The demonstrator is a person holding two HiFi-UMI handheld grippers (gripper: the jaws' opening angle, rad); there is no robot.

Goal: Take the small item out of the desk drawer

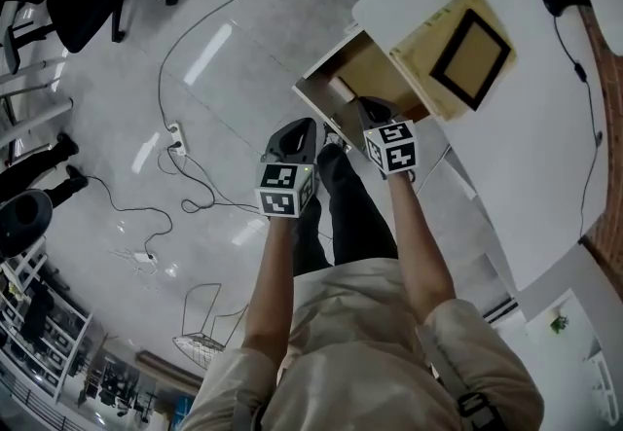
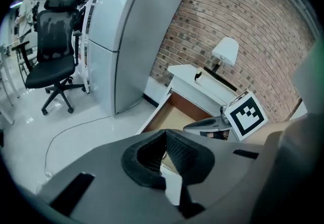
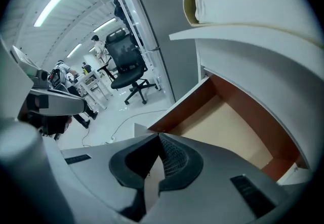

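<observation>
Right gripper (image 1: 368, 108): held shut, empty | left gripper (image 1: 300, 135): held shut, empty | small pale item (image 1: 341, 89) is seen in open wooden drawer (image 1: 380, 67), just upper-left of right gripper, the nearer one.

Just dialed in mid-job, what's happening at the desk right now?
A person holds a tool in each hand above the open drawer of the white desk. The left tool and the right tool are both shut with nothing between the jaws, angled down toward the drawer. In the head view a small pale item lies near the drawer's front; neither tool has gripped it yet.
</observation>
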